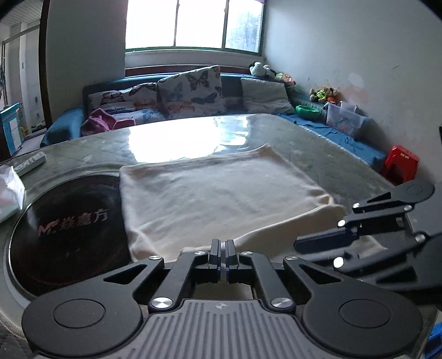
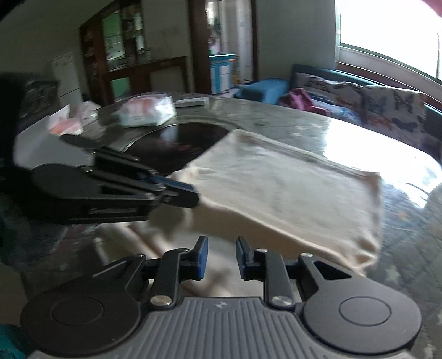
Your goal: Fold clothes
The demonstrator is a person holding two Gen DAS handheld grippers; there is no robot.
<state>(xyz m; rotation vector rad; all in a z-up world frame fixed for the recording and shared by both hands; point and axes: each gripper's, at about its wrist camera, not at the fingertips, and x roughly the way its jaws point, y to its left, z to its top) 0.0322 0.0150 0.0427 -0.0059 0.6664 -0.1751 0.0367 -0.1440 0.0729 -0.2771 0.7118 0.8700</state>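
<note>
Left wrist view: the left gripper has its fingers pressed together at the near edge of the cloth; from the right wrist view its tips meet the cloth's near-left corner, but whether fabric is pinched between them cannot be told through the blur. The right gripper has its fingers spread apart with nothing between them, hovering just above the near edge of the cloth.

The cloth is cream-coloured and lies as a flat folded rectangle on the glossy counter, with a looser fold trailing toward the grippers. Its left edge overlaps the rim of a round black cooktop sunk into the counter, marked with pale lettering.

Farther left on the counter lie a remote and a plastic-wrapped packet. Beyond the counter stands a blue sofa with butterfly-print cushions and a purple garment, under a bright window. A red stool stands by the wall to the right.
</note>
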